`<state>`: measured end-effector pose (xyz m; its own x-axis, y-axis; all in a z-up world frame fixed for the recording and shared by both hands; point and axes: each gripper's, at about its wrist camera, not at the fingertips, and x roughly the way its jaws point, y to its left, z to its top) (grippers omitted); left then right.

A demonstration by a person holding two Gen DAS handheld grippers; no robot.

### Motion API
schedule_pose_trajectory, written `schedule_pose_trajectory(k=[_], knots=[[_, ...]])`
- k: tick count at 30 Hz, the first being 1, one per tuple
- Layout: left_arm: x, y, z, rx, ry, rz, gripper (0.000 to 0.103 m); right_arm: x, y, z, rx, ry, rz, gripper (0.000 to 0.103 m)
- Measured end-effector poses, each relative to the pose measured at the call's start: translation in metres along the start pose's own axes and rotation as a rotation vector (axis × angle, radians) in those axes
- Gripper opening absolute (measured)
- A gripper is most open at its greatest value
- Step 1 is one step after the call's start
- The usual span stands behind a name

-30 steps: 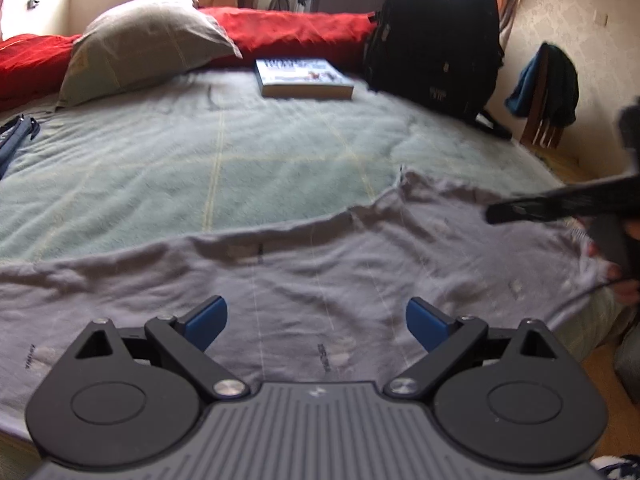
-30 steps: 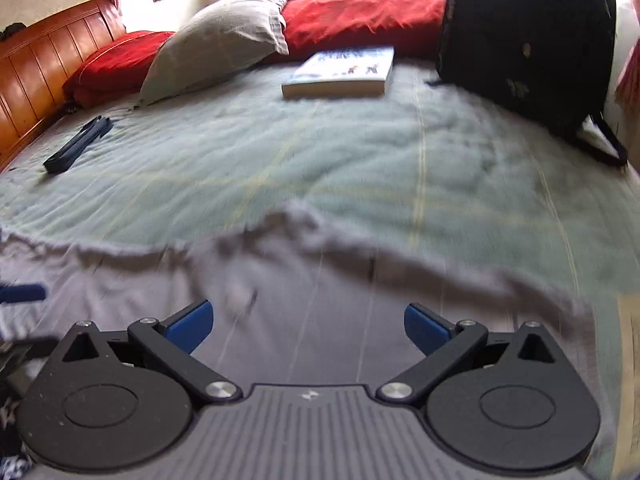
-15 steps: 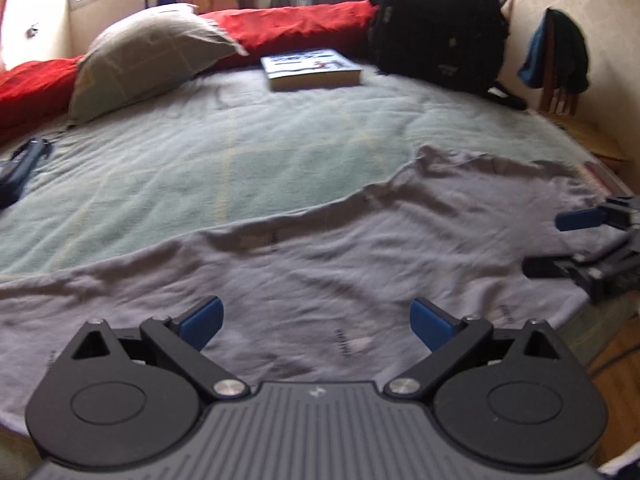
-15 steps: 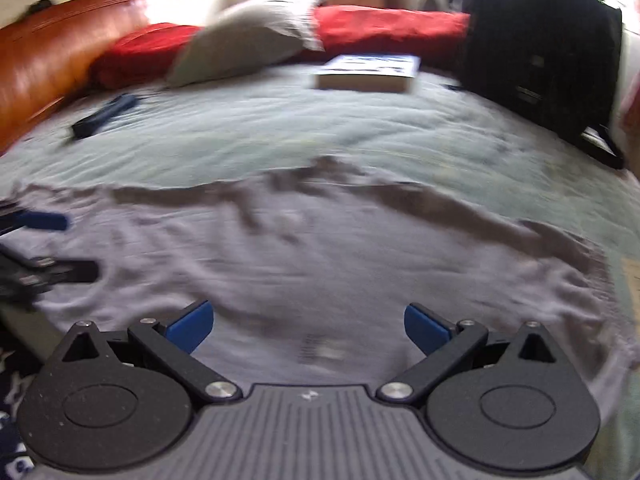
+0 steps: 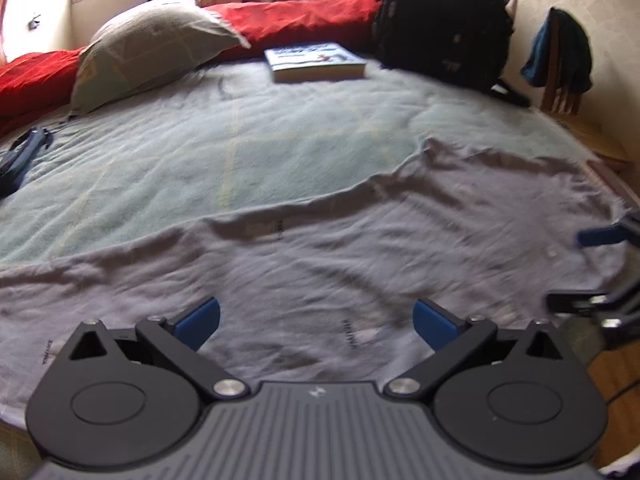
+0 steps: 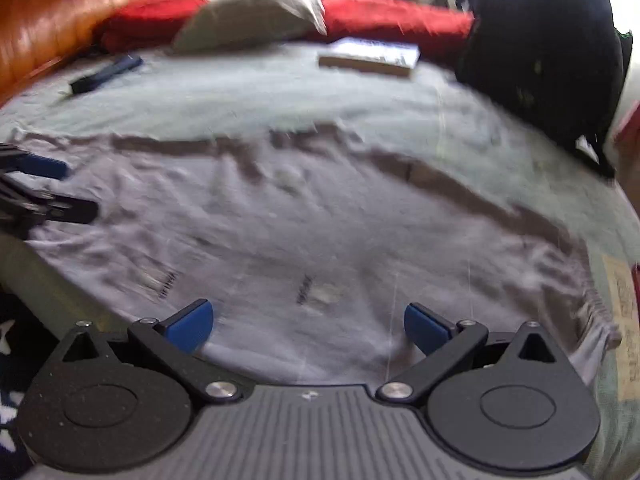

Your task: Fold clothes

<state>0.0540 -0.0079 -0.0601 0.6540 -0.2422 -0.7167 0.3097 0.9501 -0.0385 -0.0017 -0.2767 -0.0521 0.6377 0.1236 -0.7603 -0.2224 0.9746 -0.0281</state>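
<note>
A: While the grey garment [image 5: 320,248] lies spread flat along the near edge of the bed [image 5: 248,148], I judge the step in hand to be the laying-out, with the first fold not yet begun. Agree?

B: Agreed. Left gripper [image 5: 316,320]: jaws released, spread wide, nothing between the 2 blue pads, only cloth below them. Right gripper [image 6: 308,322]: same, jaws apart and empty, hanging over the cloth near its right end.

A: Where does the garment sit, exactly?

B: Across the front of the green bedcover, its long side running left to right. The near hem reaches the bed's edge; in the right wrist view the right end [image 6: 592,320] droops a little over the corner. It lies well apart from the book [image 5: 316,60], the pillow [image 5: 148,48] and the black backpack [image 5: 444,20] at the far side.

A: Its look?

B: Thin, soft, pale grey, 1 layer as far as I can tell. Shallow wrinkles all over, far edge wavy and slightly curled. Small printed marks near the hem. Which garment it is, I cannot tell.

A: Next move, in your judgement?

B: Each gripper needs to drop onto a near corner or hem, pinch the cloth only and not the bedcover, then both carry that edge across together to the far edge. The fabric looks limp, so uneven lifting would likely drag wrinkles in.
</note>
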Motion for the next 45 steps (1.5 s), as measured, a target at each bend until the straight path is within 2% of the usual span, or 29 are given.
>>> schedule_pose_trajectory(k=[6, 11, 17, 21, 24, 28, 30, 32, 35, 38, 41, 45], knots=[[0.009, 0.001, -0.008, 0.036, 0.068, -0.013, 0.102, 0.005, 0.0, -0.004, 0.024, 0.01, -0.001, 0.103], [0.0, 0.013, -0.009, 0.019, 0.09, -0.071, 0.102, 0.006, -0.001, -0.005, 0.03, 0.008, 0.002, 0.103], [-0.022, 0.043, 0.002, -0.001, 0.049, -0.002, 0.102, 0.006, 0.0, -0.007, 0.033, -0.001, 0.003, 0.103], [-0.023, 0.072, -0.004, -0.053, 0.07, 0.038, 0.102, 0.007, -0.001, -0.007, 0.037, -0.004, 0.006, 0.103], [-0.022, 0.097, -0.018, -0.137, 0.099, 0.041, 0.102, 0.007, -0.001, -0.008, 0.038, -0.007, 0.003, 0.103], [-0.036, 0.127, -0.031, -0.225, 0.076, 0.029, 0.102, 0.008, -0.001, -0.008, 0.04, -0.009, 0.004, 0.103], [-0.044, 0.136, -0.027, -0.237, 0.072, 0.044, 0.102, 0.008, -0.001, -0.008, 0.04, -0.01, 0.002, 0.103], [-0.051, 0.148, -0.017, -0.25, 0.034, 0.057, 0.102, 0.008, -0.001, -0.007, 0.041, -0.009, 0.003, 0.103], [-0.05, 0.173, -0.002, -0.308, -0.015, 0.041, 0.102, 0.009, -0.001, -0.007, 0.043, -0.009, 0.004, 0.103], [-0.037, 0.201, 0.0, -0.379, 0.0, 0.039, 0.102, 0.009, -0.001, -0.007, 0.044, -0.009, 0.005, 0.103], [-0.03, 0.223, -0.012, -0.421, 0.022, 0.092, 0.102, 0.009, -0.001, -0.007, 0.044, -0.01, 0.003, 0.103], [-0.035, 0.241, -0.03, -0.39, 0.042, 0.272, 0.102, 0.01, -0.001, -0.006, 0.047, -0.009, 0.002, 0.103]])
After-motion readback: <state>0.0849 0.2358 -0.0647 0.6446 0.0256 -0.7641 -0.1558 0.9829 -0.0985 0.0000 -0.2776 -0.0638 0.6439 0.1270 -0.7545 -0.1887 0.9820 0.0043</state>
